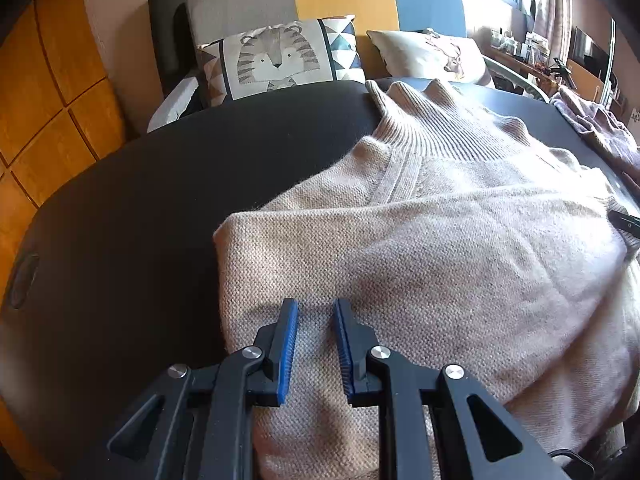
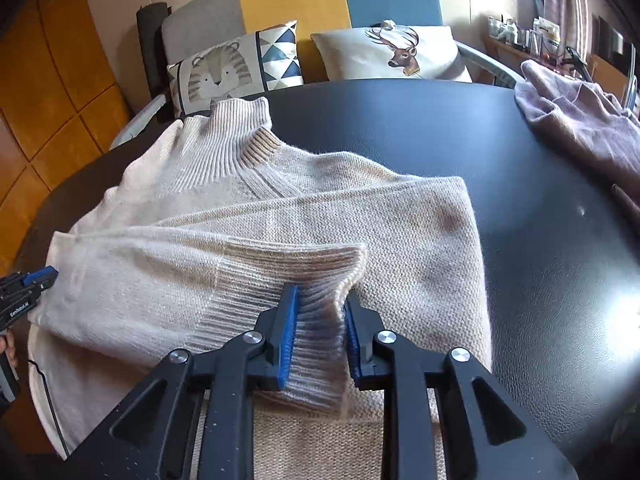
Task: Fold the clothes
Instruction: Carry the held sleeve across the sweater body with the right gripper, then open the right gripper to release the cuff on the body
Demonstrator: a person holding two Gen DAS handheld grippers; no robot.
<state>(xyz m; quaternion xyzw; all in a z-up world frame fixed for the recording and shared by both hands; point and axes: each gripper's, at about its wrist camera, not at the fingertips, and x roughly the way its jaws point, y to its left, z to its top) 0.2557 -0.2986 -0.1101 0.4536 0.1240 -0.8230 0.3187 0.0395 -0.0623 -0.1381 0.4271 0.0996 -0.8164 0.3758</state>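
Sweater (image 2: 280,216), cream turtleneck knit, spread on black round table (image 2: 540,240), body narrowed by side folds, one sleeve laid across toward 3 o'clock. Right gripper (image 2: 318,320): jaws parted a little, ribbed cuff (image 2: 296,276) lying between blue pads (image 2: 289,332); no clear pinch visible, so cuff judged loose rather than held. Left gripper (image 1: 316,332): jaws narrowly apart above folded left edge of knit near 6 o'clock, nothing clamped between them as far as visible. Further out at 12 o'clock, ribbed collar (image 2: 240,128); beyond it sofa with tiger cushion (image 2: 216,76) and deer cushion (image 2: 396,52). At 2 o'clock, second garment, mauve (image 2: 580,120), heaped at table rim. Risks, as judgement: cuff snagging on a ribbed pad during withdrawal and dragging sleeve off its fold; soft knit springing open; bottom hem hanging over near edge and pulling whole fold askew once lifted.
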